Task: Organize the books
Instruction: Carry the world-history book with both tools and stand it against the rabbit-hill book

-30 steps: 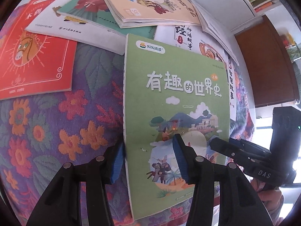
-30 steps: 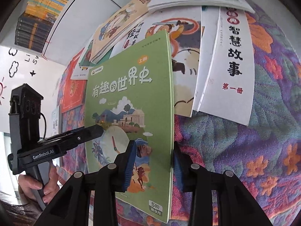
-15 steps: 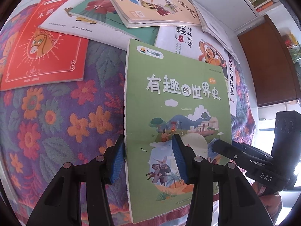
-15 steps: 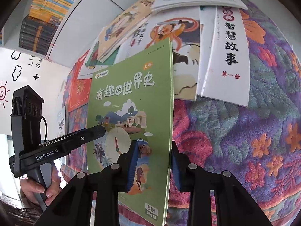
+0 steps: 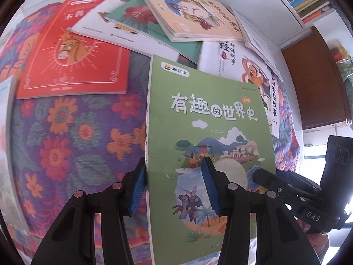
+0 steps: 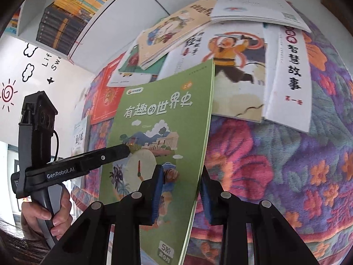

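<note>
A: Where the green book (image 5: 209, 145) stands lifted off the floral cloth (image 5: 72, 145), what writing can you read?

B: The title "有趣的世界史", and "5阶" at the lower corner. "GenRobot.AI" is on the left claw (image 5: 174, 185), "DAS" on the right claw (image 6: 182, 190).

A: How do the claws hold it?

B: Each claw is closed on one side edge, both pointing steeply down. Beyond lie the red book (image 5: 70, 57) and overlapping books (image 6: 238, 72); the cloth on both sides is free.
</note>
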`<state>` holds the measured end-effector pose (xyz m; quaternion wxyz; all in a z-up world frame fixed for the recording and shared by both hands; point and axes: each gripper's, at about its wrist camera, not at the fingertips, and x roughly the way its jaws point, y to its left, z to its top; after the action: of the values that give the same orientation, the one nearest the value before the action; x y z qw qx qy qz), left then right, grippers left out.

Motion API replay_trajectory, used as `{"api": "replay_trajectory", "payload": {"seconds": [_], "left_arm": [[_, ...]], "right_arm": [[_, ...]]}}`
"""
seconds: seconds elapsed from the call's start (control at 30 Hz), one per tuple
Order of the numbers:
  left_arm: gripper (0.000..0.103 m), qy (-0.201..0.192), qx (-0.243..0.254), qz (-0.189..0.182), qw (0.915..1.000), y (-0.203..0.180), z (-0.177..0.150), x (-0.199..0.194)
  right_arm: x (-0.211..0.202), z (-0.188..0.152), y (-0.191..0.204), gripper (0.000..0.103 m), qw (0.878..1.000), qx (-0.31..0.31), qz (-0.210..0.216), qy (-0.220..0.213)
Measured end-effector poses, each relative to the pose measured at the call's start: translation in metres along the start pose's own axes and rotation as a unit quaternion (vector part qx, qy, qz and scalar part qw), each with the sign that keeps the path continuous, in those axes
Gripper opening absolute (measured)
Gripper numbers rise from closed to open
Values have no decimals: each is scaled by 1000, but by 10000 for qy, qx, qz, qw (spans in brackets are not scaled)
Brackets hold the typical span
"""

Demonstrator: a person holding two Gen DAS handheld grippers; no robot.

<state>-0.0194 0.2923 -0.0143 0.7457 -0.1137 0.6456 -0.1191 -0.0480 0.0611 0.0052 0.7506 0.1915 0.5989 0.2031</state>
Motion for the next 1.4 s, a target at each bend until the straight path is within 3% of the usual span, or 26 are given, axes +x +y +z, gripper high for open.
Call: {"api": "replay_trajectory", "payload": {"seconds": [1.4], "left_arm": [[45, -558, -416, -63, 9976, 128, -24, -80]], "right_arm": [[45, -7, 140, 32, 9965, -685, 465, -142]]}}
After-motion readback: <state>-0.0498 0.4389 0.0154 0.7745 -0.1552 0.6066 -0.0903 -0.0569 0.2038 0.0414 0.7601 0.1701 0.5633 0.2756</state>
